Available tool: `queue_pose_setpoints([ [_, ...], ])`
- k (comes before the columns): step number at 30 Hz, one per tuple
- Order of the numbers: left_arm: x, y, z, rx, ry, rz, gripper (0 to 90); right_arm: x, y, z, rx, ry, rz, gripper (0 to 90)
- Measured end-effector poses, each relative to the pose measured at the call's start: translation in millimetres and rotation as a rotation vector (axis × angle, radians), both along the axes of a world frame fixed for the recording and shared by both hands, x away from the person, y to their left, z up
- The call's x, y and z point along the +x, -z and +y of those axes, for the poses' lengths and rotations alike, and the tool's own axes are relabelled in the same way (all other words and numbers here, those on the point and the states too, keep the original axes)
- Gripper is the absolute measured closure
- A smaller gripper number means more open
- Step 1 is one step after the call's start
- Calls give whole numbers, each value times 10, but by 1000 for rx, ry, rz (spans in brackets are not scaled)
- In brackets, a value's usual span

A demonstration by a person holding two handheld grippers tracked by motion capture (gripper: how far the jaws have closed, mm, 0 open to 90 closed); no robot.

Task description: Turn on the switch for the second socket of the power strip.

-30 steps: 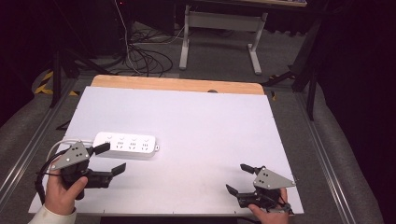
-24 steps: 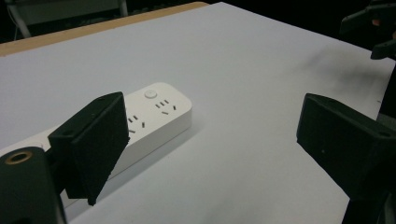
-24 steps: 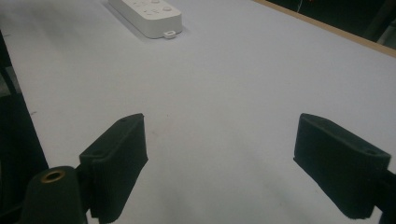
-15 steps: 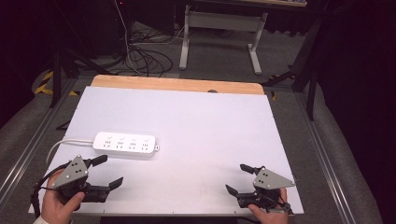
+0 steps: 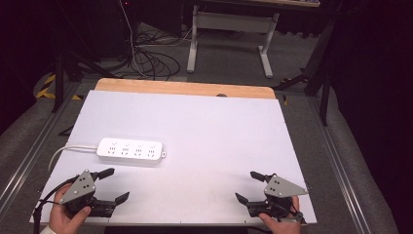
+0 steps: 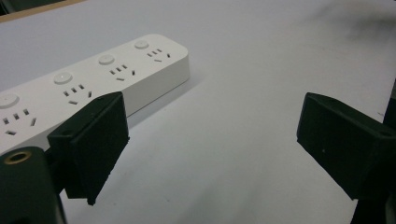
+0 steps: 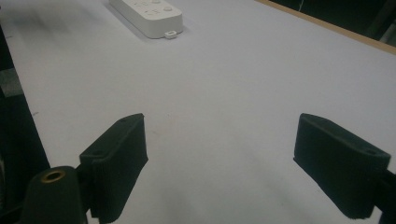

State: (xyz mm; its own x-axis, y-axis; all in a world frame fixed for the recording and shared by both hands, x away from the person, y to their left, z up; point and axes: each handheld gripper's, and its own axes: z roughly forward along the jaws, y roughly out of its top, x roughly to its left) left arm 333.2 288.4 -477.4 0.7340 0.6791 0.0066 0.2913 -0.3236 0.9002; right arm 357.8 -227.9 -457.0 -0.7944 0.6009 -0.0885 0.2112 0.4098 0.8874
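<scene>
A white power strip (image 5: 130, 151) with several sockets lies flat on the left part of the white table (image 5: 204, 131), its white cord (image 5: 65, 150) running off to the left. My left gripper (image 5: 115, 185) is held open near the front left edge, just in front of the strip, with nothing between its jaws. In the left gripper view the power strip (image 6: 88, 79) lies beyond the left jaw, and the left gripper (image 6: 215, 149) is wide apart. My right gripper (image 5: 247, 186) stands open at the front right, empty. From the right gripper (image 7: 219, 163), the power strip (image 7: 147, 11) shows far off.
A wooden strip (image 5: 185, 88) edges the table's far side. Metal rails (image 5: 29, 151) run along both sides. Behind the table are floor cables (image 5: 146, 53) and a white desk frame (image 5: 229, 34).
My left gripper has drawn back toward the front edge and away from the power strip, staying open. The right gripper has not moved.
</scene>
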Motion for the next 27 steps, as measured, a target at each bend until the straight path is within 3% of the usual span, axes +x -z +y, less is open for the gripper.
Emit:
queue_pose_setpoints([
  [4, -12, 74, 17, -59, -20, 35, 98, 3, 3, -3, 2, 2, 3, 175],
  [8, 0, 54, 9, -14, -18, 23, 101, 5, 6, -1, 5, 0, 8, 175],
  [15, -21, 8, -37, 29, -25, 4, 100, 6, 6, -1, 4, -1, 8, 175],
  [22, -30, -2, -33, 21, -33, -18, 100, 6, 7, -2, 1, -1, 7, 175],
  [27, -20, -1, -1, -16, -23, 3, 88, 3, 6, 1, 0, 1, 8, 175],
])
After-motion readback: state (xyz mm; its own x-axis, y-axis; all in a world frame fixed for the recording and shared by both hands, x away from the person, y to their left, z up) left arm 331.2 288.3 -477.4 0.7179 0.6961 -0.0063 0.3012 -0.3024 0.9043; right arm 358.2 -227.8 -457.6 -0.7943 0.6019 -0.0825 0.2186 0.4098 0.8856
